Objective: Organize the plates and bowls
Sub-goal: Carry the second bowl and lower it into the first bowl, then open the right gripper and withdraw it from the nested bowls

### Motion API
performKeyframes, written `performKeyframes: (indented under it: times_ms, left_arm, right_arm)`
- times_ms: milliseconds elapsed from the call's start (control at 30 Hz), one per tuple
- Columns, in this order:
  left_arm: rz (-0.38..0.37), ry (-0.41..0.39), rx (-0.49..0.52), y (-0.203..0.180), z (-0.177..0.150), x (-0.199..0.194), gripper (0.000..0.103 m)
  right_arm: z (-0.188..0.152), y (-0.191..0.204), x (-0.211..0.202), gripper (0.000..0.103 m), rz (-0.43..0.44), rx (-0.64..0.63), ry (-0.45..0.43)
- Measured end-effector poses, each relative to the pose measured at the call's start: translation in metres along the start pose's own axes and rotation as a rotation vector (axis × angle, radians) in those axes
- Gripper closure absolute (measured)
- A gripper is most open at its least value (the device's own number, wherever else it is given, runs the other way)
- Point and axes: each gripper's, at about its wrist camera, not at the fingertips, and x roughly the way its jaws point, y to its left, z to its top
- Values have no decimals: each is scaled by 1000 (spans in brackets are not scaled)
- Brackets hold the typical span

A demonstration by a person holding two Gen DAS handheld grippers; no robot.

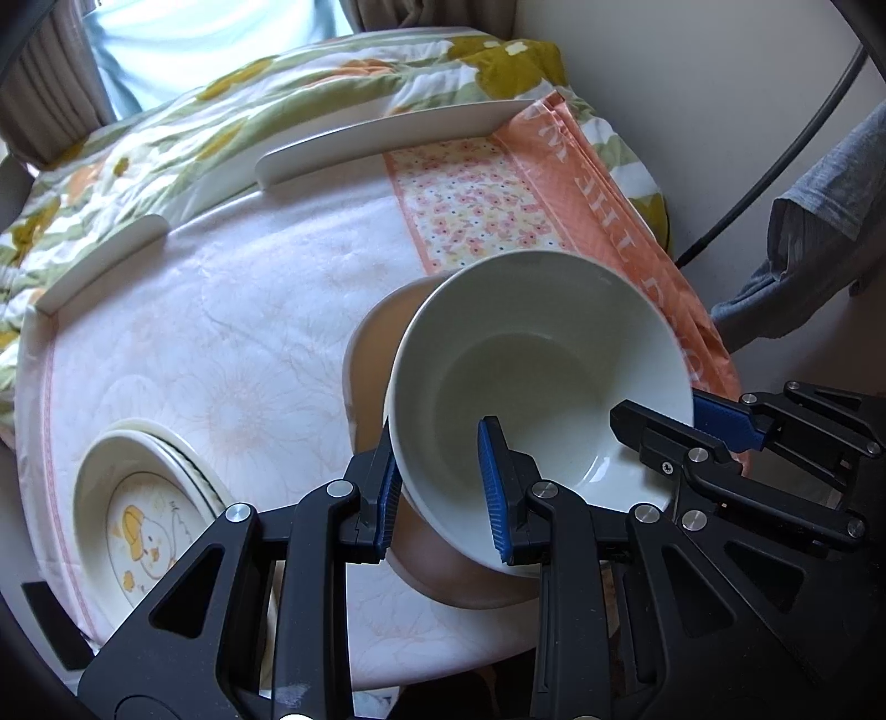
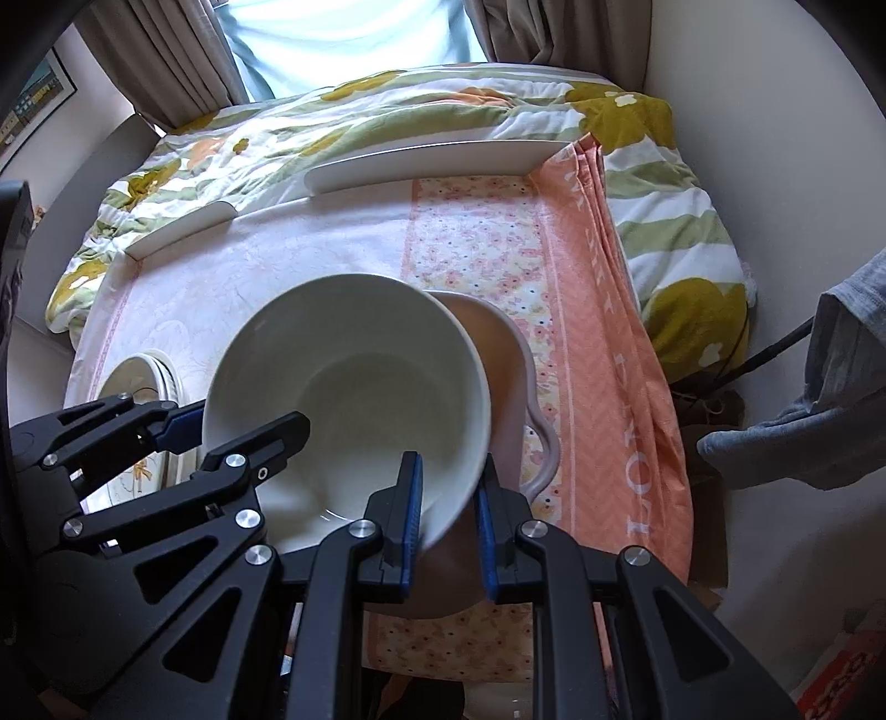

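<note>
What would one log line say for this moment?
left gripper: straddling rim of white ceramic bowl | right gripper: straddling opposite rim | bowl above pink handled dish

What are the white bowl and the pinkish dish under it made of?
White bowl: probably glazed ceramic, since its smooth inside shows soft glare. Pinkish dish: likely ceramic too, with a duller finish and a thick rim with a moulded handle; plastic cannot be ruled out.

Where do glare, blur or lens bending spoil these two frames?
Left wrist view: window blown out, duck plate slightly soft, tray rim bowed by fisheye. Right wrist view: window again overexposed, white bowl evenly lit, sharp.
</note>
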Motion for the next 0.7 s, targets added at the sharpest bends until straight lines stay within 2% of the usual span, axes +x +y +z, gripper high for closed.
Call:
performKeyframes:
  times_ms: [100, 467, 533, 700]
  left_arm:
    - [22, -4, 6, 1, 1, 1, 79]
    - [-3, -10, -14, 7, 4, -5, 79]
    - [-10, -32, -9, 8, 7, -17, 79]
    - [-6, -149, -2, 21, 17, -70, 79]
  right_arm:
    - [-2, -1, 0, 86, 3, 7, 5]
    - [-1, -2, -10, 86, 27, 17, -22]
    - [1, -3, -16, 86, 39, 8, -33]
    - [8, -3, -53, 86, 63, -28, -117]
